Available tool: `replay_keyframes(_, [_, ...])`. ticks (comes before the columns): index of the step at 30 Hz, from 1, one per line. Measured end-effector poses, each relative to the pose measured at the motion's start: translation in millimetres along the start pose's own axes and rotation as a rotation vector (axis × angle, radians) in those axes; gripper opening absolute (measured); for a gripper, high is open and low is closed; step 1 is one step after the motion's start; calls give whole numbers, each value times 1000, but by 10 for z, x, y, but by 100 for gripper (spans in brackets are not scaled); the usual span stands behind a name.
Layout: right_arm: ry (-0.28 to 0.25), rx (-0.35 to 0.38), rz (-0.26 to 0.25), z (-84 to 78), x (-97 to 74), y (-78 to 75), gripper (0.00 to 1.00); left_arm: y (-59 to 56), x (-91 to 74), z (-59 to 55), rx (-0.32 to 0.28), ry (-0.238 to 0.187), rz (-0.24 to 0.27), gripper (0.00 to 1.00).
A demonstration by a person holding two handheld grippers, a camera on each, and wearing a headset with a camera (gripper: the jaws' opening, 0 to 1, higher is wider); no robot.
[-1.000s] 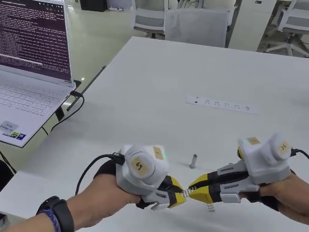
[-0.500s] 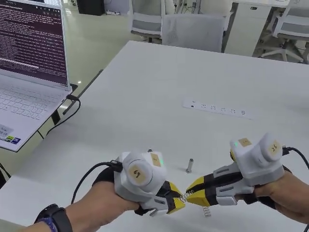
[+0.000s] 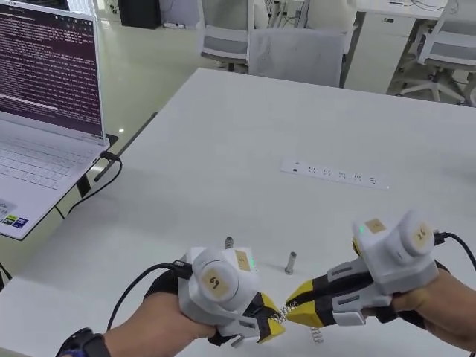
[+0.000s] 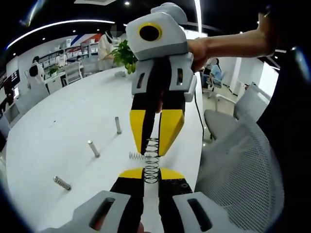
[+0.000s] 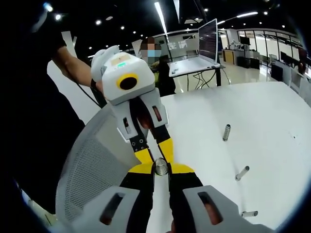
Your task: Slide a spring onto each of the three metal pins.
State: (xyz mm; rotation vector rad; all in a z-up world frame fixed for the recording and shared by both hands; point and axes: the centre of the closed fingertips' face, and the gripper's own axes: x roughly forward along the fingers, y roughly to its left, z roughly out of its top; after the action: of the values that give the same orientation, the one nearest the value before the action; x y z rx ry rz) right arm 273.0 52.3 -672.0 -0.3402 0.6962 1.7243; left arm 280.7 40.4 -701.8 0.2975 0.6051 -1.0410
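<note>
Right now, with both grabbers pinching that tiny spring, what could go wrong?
1. The small coiled metal spring hangs in the air between the left gripper and the right gripper. If they pull apart, it might stretch out of shape.
2. If one lets go unevenly, it could ping away and roll off the white table, whose near edge looks close.
3. A short upright metal pin stands just beyond the grippers; a bump might topple it.

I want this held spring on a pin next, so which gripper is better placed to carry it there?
Probably the right gripper: both hold the spring, but the upright pin stands closer to its fingers than to the left gripper.
</note>
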Motion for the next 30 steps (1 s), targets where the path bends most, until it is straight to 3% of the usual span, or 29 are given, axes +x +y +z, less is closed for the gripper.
replay_keyframes(11, [121,-101,12,4,-79,19,11,-16,40,124,1,-118,-2,2])
replay_keyframes(14, [176,-141,9,-2,-119,18,13,-27,38,212,-2,-156,-7,2])
replay_keyframes(20, [228,-173,7,17,-176,11,13,3,27,354,-22,-210,-12,2])
replay_keyframes(30, [281,-219,21,57,-287,2,10,-6,25,523,5,-249,-25,2])
